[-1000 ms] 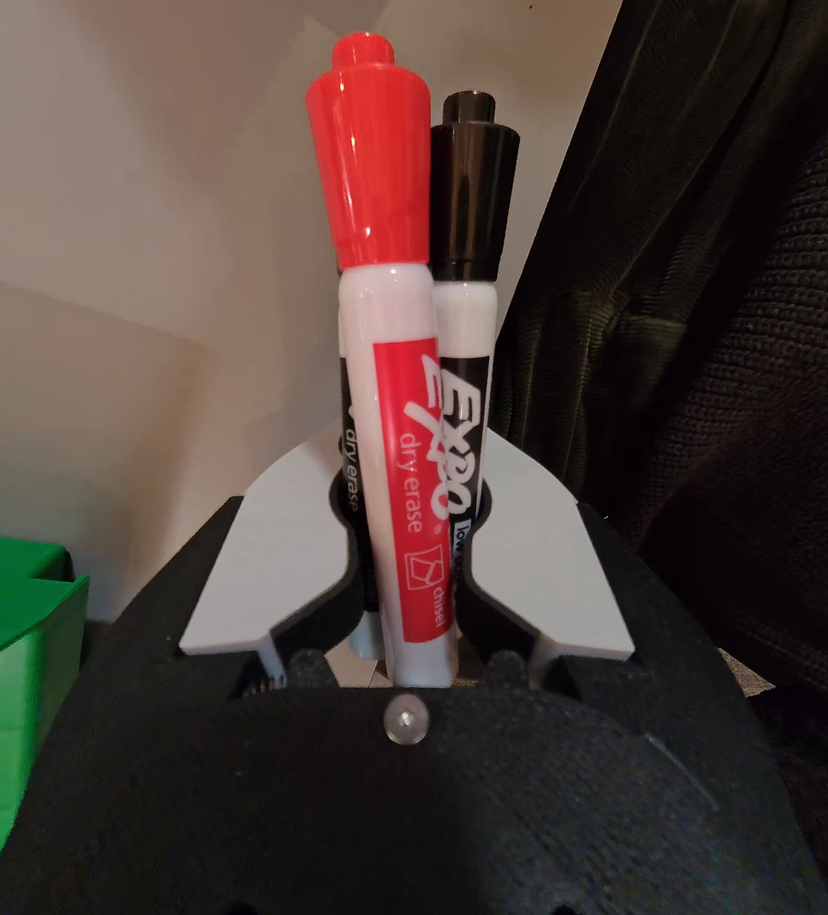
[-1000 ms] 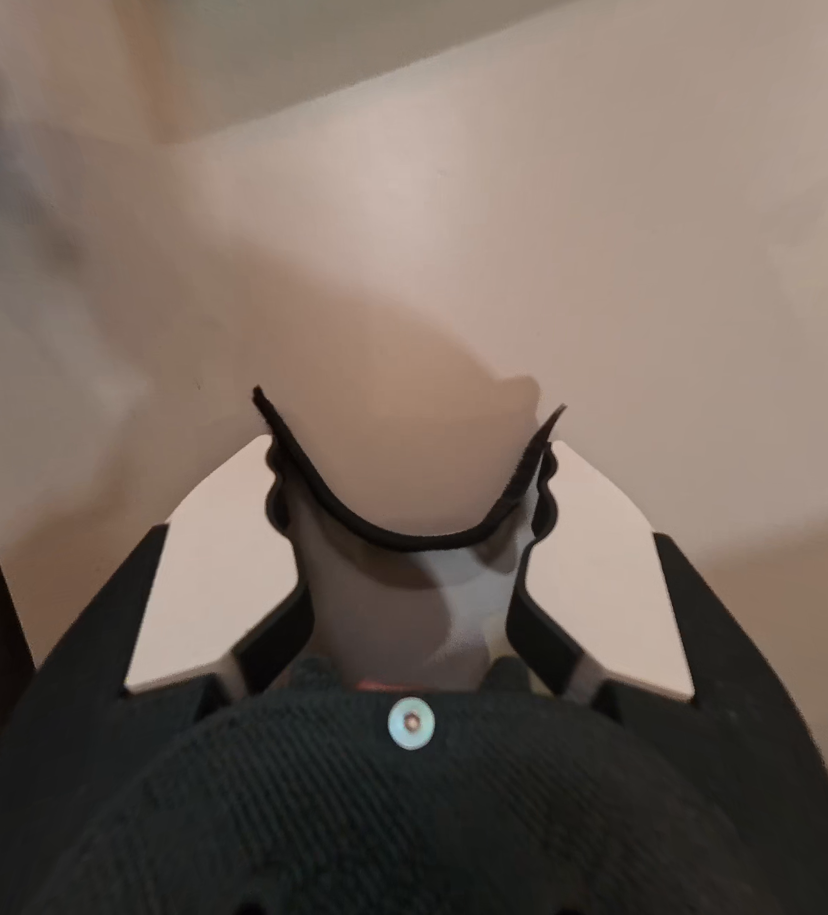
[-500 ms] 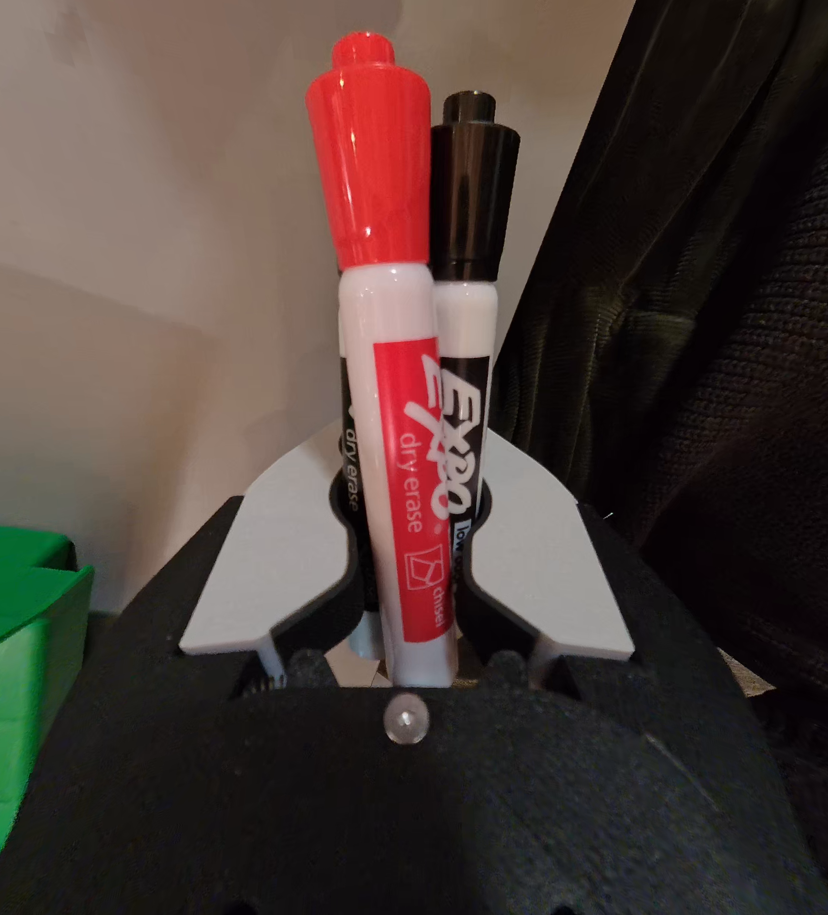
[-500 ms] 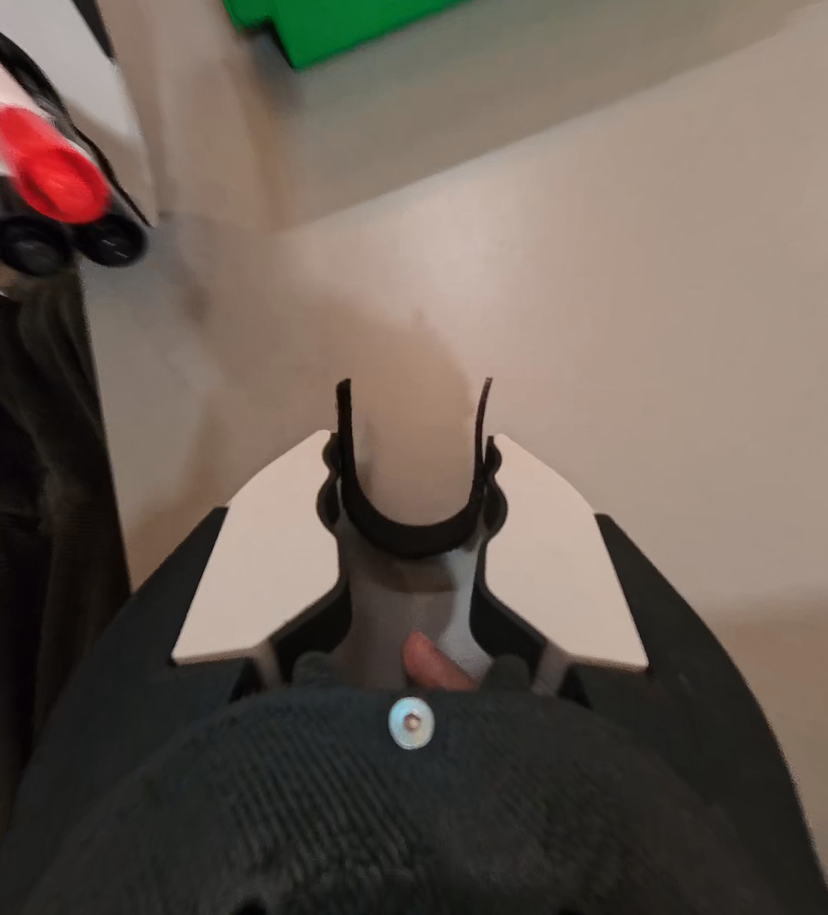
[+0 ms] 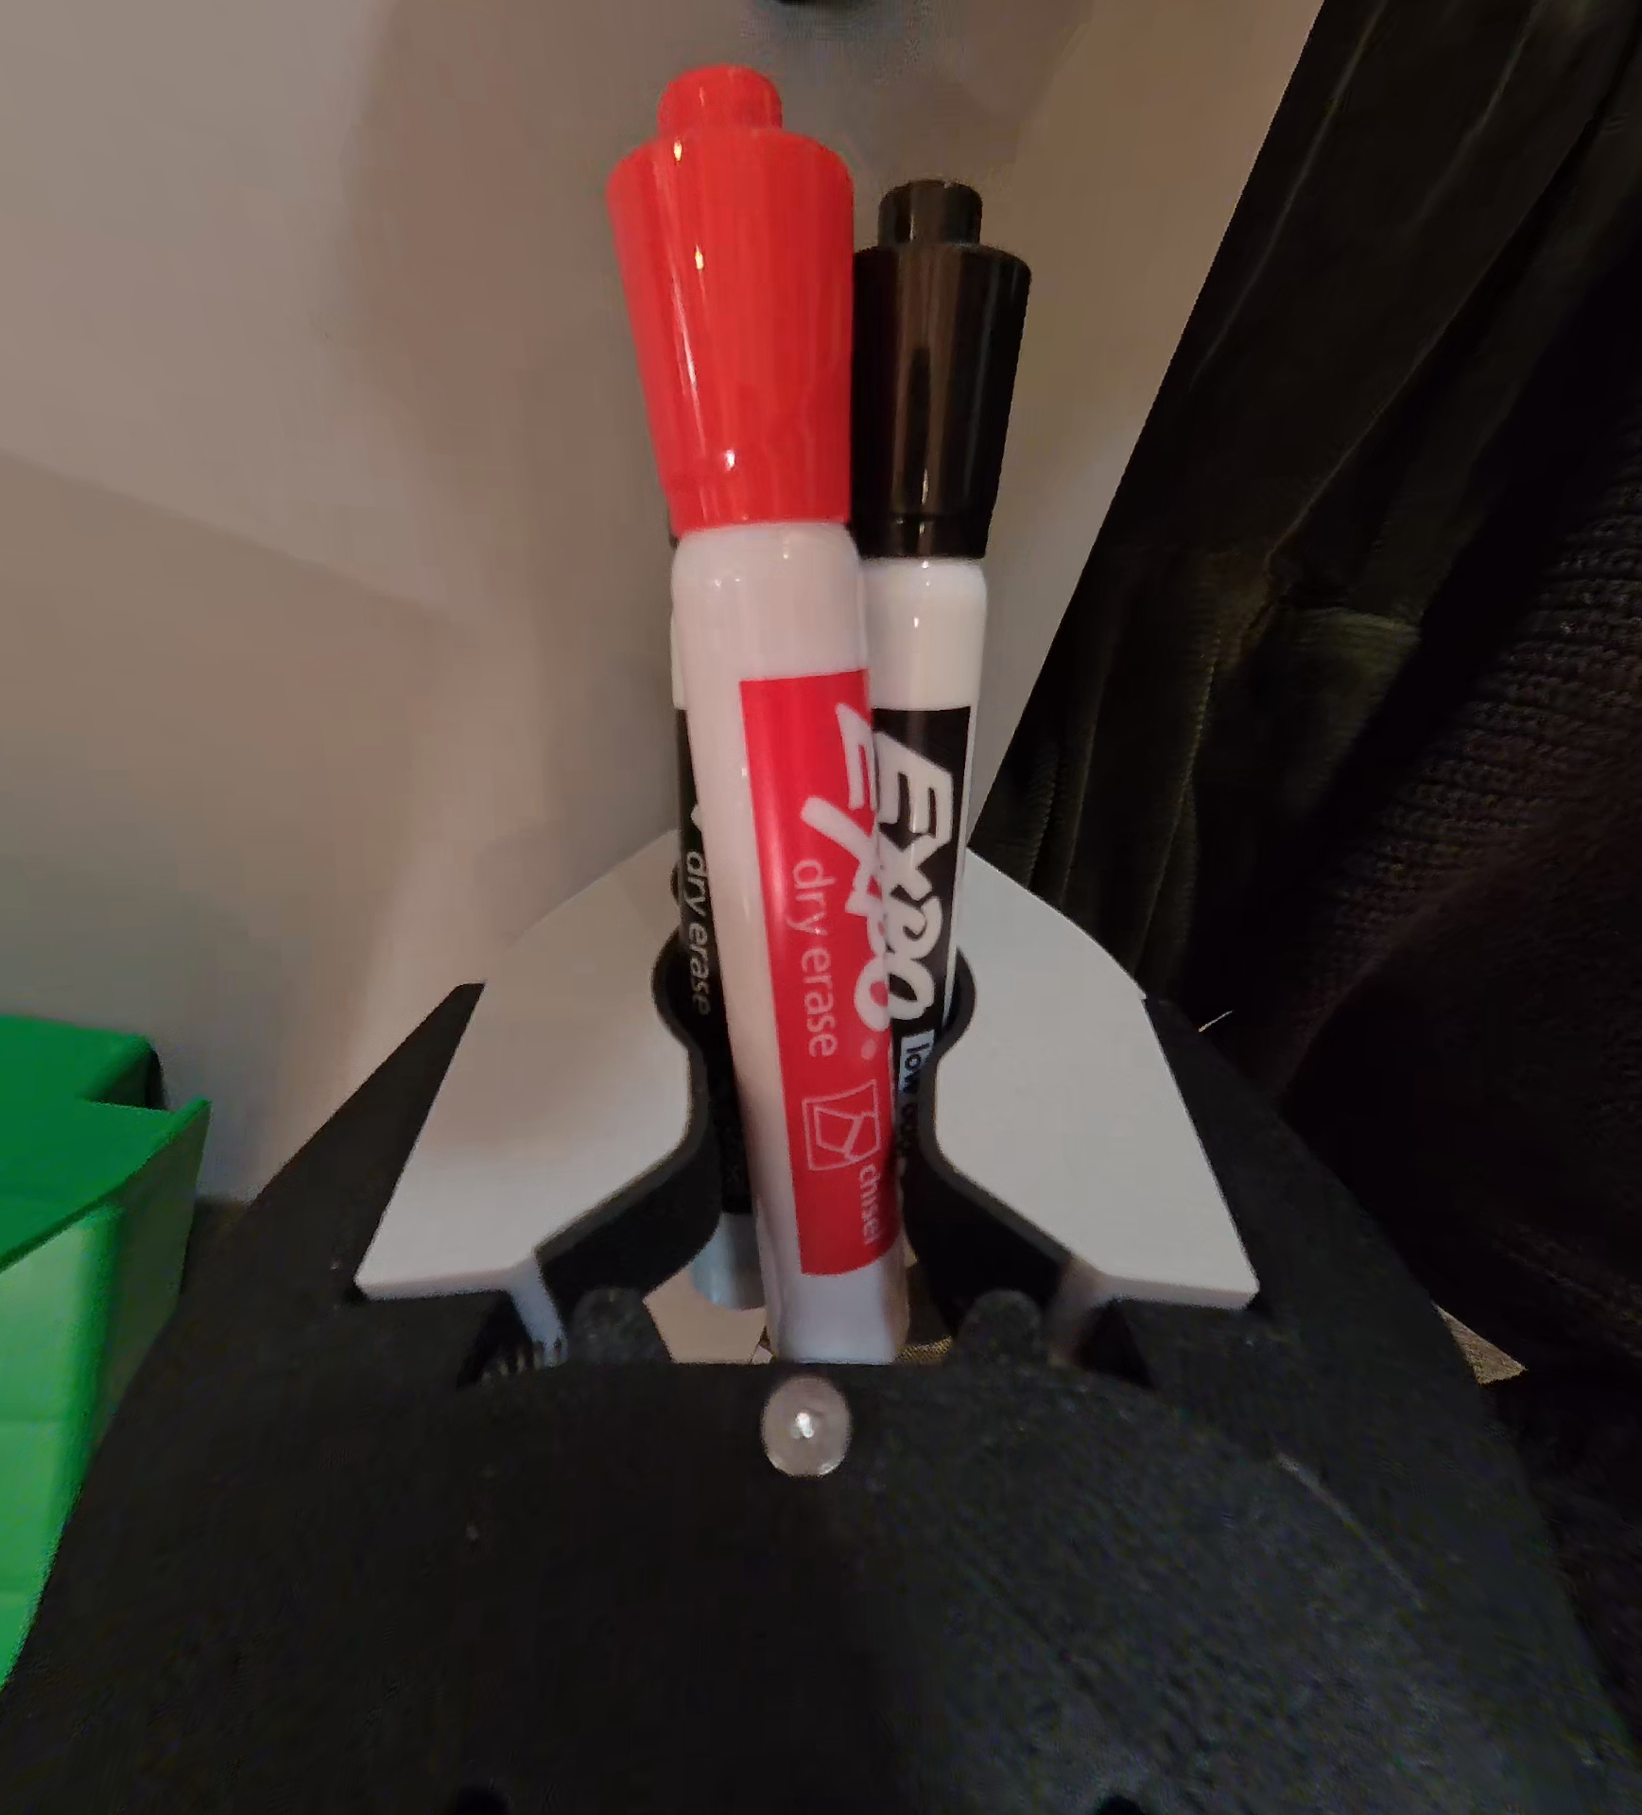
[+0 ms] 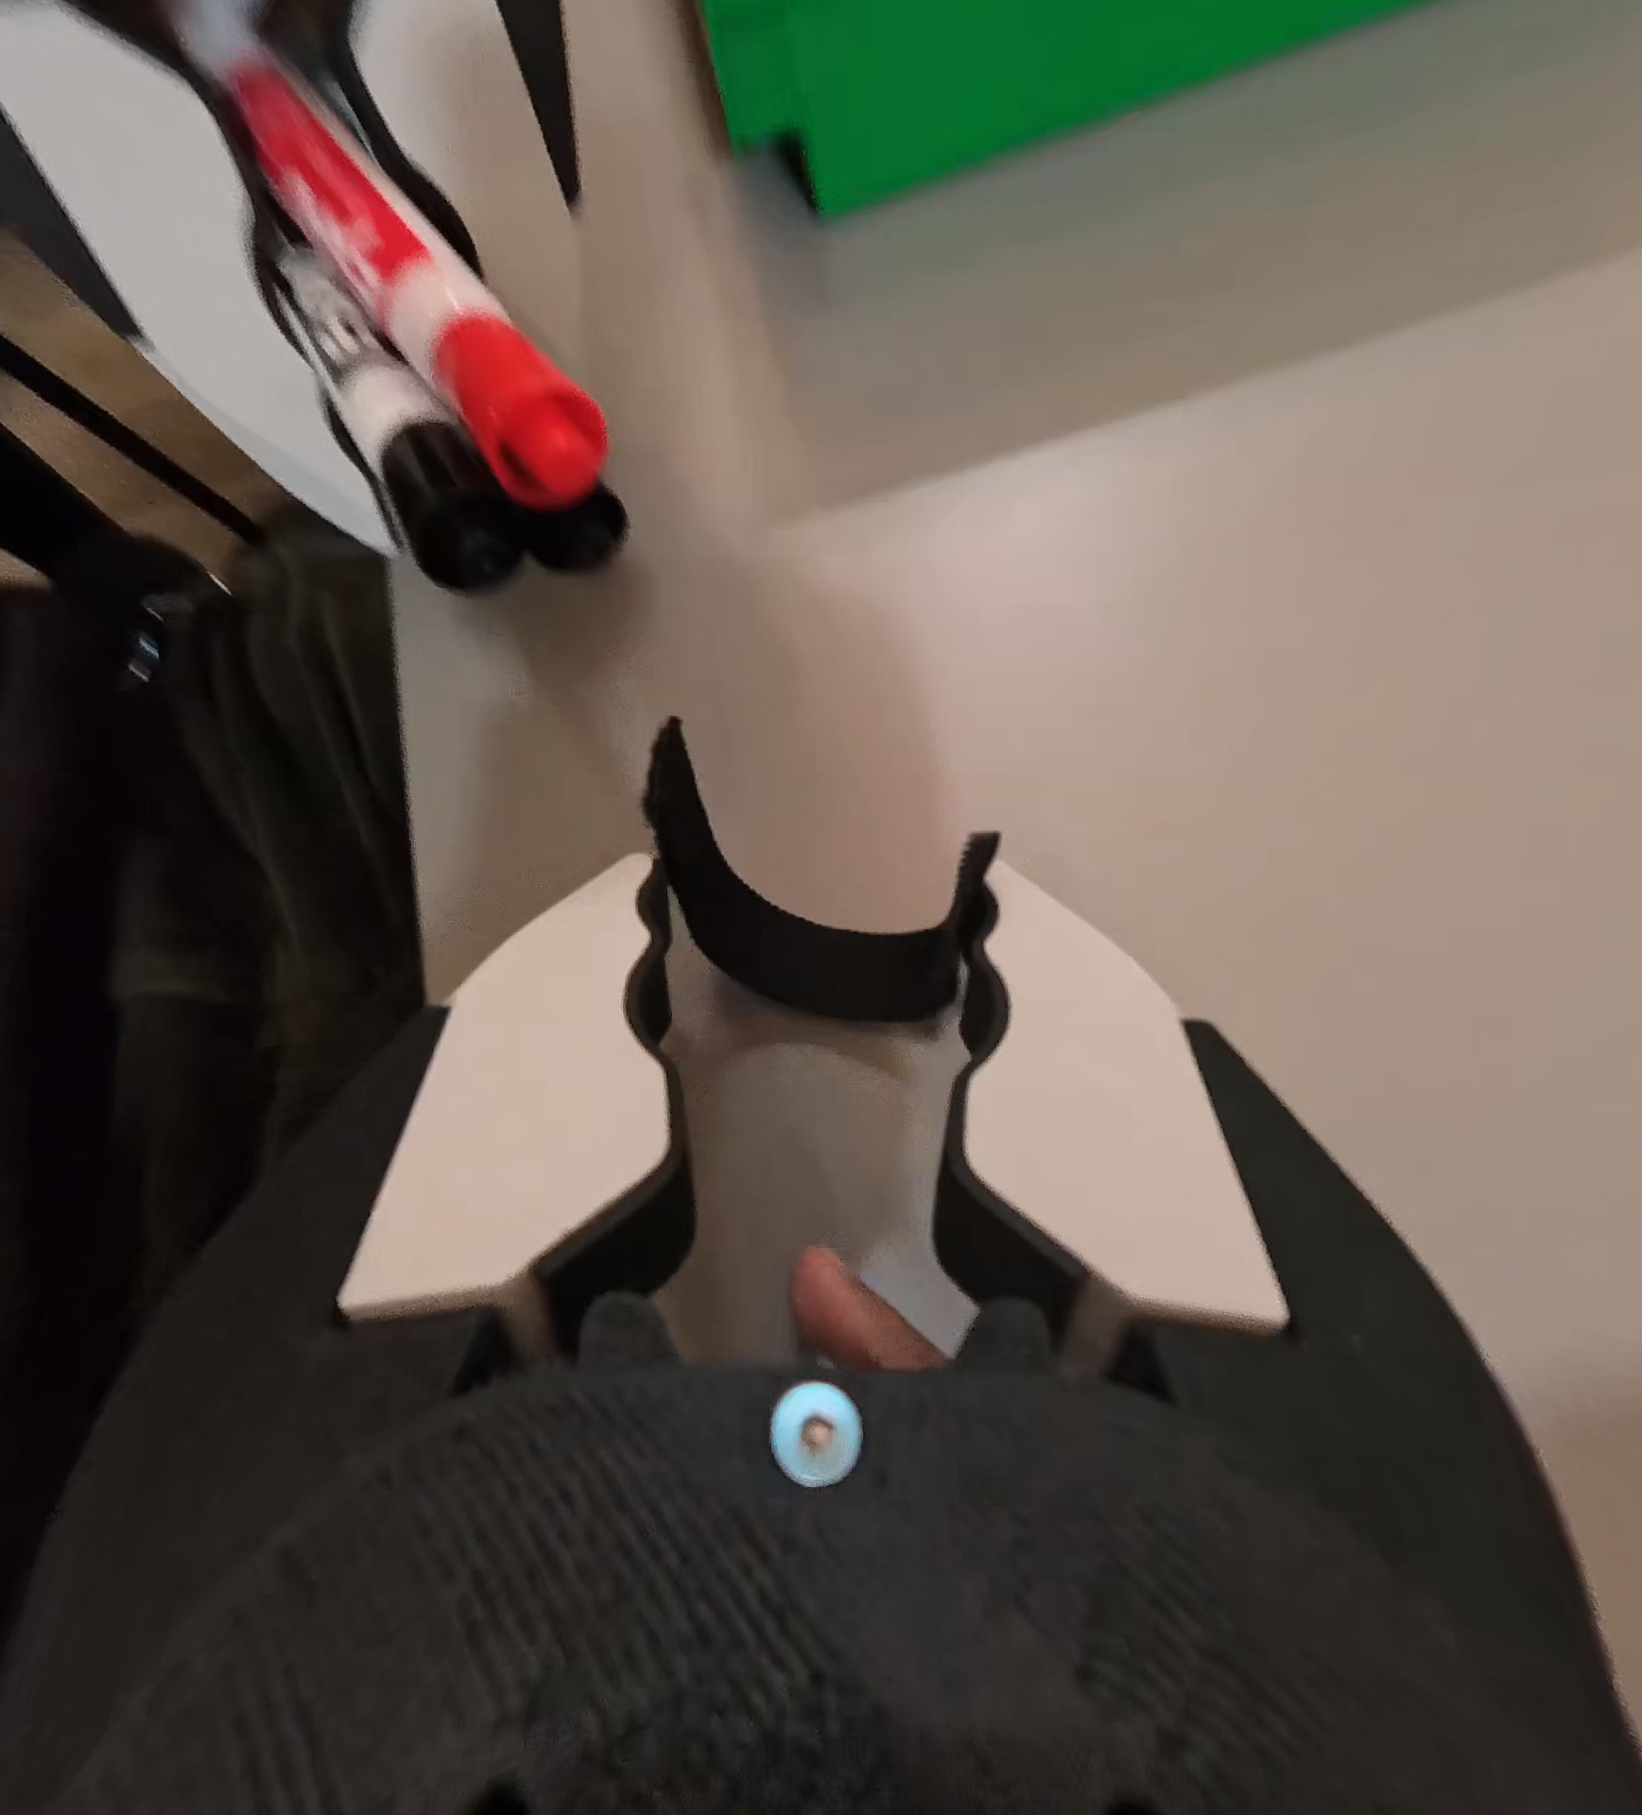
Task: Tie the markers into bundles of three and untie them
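My left gripper [image 5: 812, 943] is shut on a bundle of three dry-erase markers that stick out forward: a red-capped marker [image 5: 767, 687] in front, a black-capped marker [image 5: 934, 393] at its right, and a third marker [image 5: 694, 884] mostly hidden behind. My right gripper [image 6: 812, 923] is shut on a short black strap [image 6: 797, 967] that bows in a U between its fingers. In the right wrist view, the left gripper [image 6: 109, 246] is at the upper left, blurred, with the red marker [image 6: 463, 363] and two black caps [image 6: 502, 535] pointing toward the strap.
A green bin stands at the lower left of the left wrist view [image 5: 11, 1277] and at the top of the right wrist view [image 6: 993, 88]. A dark garment fills the right side [image 5: 1386, 687]. A beige surface [image 6: 1288, 687] lies below. A person's fingertip [image 6: 846, 1316] shows behind the right gripper's fingers. About 15 cm separates my left fingertips from my right.
The right gripper's fingers have closed in, bending the strap into a tighter U. Its view has swung so the left gripper with the markers and the green bin came into sight. The left gripper barely moved.
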